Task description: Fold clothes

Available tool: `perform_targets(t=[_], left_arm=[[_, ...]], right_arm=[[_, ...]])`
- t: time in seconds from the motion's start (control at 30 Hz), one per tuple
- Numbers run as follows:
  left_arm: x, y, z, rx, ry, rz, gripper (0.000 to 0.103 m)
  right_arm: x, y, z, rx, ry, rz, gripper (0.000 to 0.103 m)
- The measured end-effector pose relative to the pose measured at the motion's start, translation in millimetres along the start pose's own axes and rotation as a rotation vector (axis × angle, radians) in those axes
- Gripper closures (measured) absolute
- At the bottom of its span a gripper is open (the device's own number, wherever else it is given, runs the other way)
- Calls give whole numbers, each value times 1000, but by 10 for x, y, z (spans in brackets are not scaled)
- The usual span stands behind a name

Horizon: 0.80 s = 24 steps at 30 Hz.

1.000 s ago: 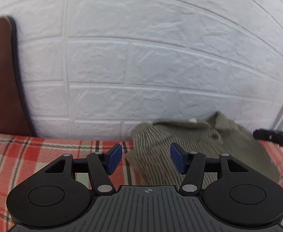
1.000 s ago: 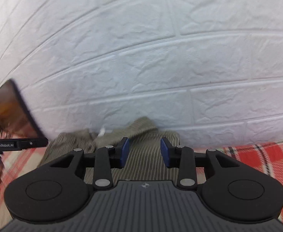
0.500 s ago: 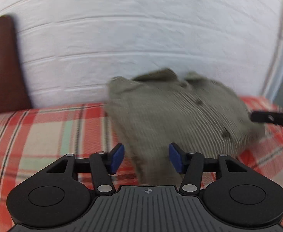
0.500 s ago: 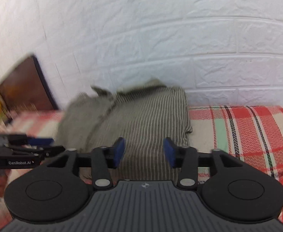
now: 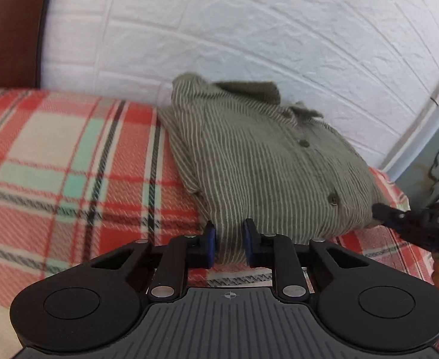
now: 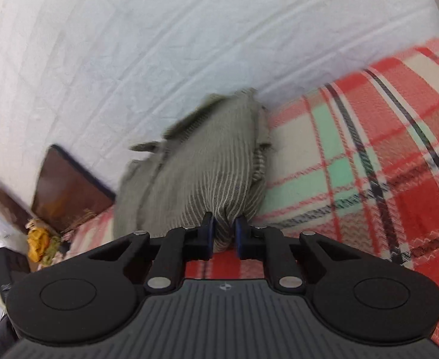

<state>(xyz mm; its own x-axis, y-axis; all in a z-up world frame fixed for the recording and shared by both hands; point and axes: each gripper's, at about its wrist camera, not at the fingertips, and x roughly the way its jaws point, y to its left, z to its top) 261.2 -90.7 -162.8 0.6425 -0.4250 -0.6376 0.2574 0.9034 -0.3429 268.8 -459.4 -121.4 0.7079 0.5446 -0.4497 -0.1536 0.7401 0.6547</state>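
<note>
A folded olive striped shirt (image 5: 264, 161) with buttons and a collar lies on a red plaid blanket (image 5: 69, 179), up against the wall. My left gripper (image 5: 229, 240) is at the shirt's near edge. Its jaws are closing, and the blue pads pinch the fabric between them. In the right wrist view the shirt (image 6: 207, 179) is blurred. My right gripper (image 6: 223, 236) is closing too, with a bunched corner of the shirt squeezed between its pads. The right gripper's tip (image 5: 399, 221) also reaches the shirt's right side in the left wrist view.
A white brick-pattern wall (image 5: 249, 30) stands directly behind the shirt. A brown board (image 6: 66, 191) leans against the wall at the left, with a yellow bundle (image 6: 38, 242) and clutter below it. The plaid blanket (image 6: 369, 164) stretches to the right. A light blue door frame (image 5: 429, 149) is at far right.
Both grippers dropped and moved in on the shirt's near edge. Their jaws, wide apart before, have narrowed onto the fabric. The right wrist has rolled, tilting its view.
</note>
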Motion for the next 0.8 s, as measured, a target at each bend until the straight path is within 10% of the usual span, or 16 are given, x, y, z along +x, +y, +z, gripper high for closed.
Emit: perform_targets(t=[0.3,0.43,0.57,0.73,0.8], left_arm=[[133,14,-50,40,20,42,73],[64,51,-33,37,10,71,39],[-30,-16,-95,88,2,125,36],[-196,-124,-76,125,-28,165,24],[-300,-201,-63,155,-59,191,20]], right_arm=[[175,-13,-206,-52,37,-94,88],[163,10,-219,-61,36,-112,88],[157,97,-254,-118,25,-159,85],[45,280,-305,-173,-8,-246,39],[-88,392,-347,-180,-42,-239,37]])
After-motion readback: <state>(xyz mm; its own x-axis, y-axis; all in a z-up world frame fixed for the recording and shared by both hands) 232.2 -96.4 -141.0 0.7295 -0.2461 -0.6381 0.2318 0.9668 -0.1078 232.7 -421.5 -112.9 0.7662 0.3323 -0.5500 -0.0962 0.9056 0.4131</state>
